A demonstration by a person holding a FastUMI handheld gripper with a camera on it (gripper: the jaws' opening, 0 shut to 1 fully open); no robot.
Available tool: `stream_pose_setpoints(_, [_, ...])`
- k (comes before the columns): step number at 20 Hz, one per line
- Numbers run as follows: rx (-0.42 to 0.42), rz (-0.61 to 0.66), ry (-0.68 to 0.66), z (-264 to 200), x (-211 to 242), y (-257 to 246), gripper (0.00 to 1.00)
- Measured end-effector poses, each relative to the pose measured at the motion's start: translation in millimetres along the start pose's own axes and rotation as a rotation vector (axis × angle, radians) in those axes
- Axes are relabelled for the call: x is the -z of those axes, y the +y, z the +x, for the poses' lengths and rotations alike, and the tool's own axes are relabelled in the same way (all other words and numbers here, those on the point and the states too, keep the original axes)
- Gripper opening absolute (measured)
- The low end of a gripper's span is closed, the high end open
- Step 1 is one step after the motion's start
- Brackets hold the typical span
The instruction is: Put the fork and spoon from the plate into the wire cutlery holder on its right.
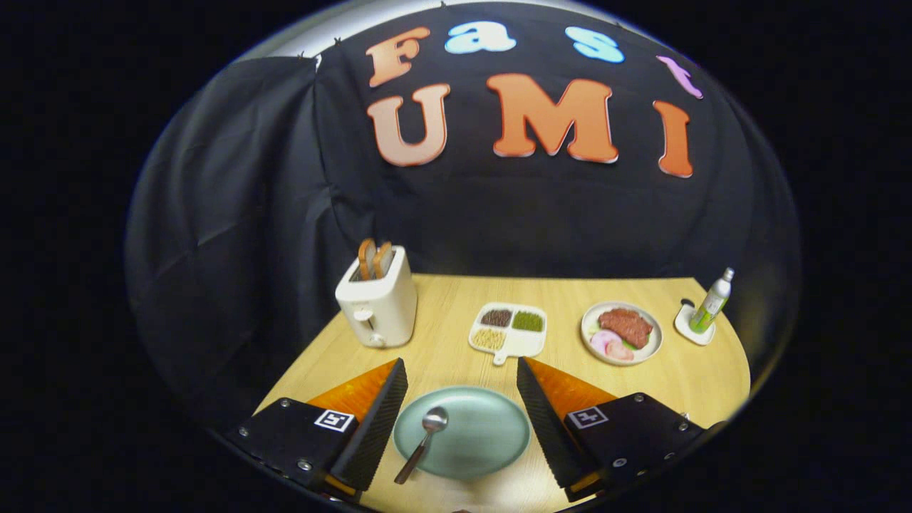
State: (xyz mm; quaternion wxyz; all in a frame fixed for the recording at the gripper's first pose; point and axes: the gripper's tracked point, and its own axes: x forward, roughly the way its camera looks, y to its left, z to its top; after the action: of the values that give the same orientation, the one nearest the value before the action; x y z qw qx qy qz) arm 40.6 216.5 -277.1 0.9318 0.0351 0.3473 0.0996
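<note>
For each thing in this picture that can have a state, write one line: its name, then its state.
gripper: open, fingers either side of the plate
spoon: lying on the plate, handle over its rim
green plate: holds the spoon
toaster: two slices standing in its slots
bottle: upright, capped
divided dish: compartments filled

A: How many plates does the table [442, 299] carry?
B: Two: one green plate [491, 442] and one white plate [588, 322] of meat.
A: Cutlery?
B: One spoon [425, 439].
A: The rest?
B: One toaster [377, 305] with two toast slices [373, 258], one four-section tray [507, 343], one bottle [712, 302], one coaster [685, 328].
</note>
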Motion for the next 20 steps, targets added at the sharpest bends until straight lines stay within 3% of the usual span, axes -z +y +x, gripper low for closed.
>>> stream_pose_setpoints(11, [-0.035, -0.022, 0.445, 52, 112, 31, 0.92])
stream_pose_setpoints(20, [-0.013, -0.046, 0.695, 68, 176, 39, 0.8])
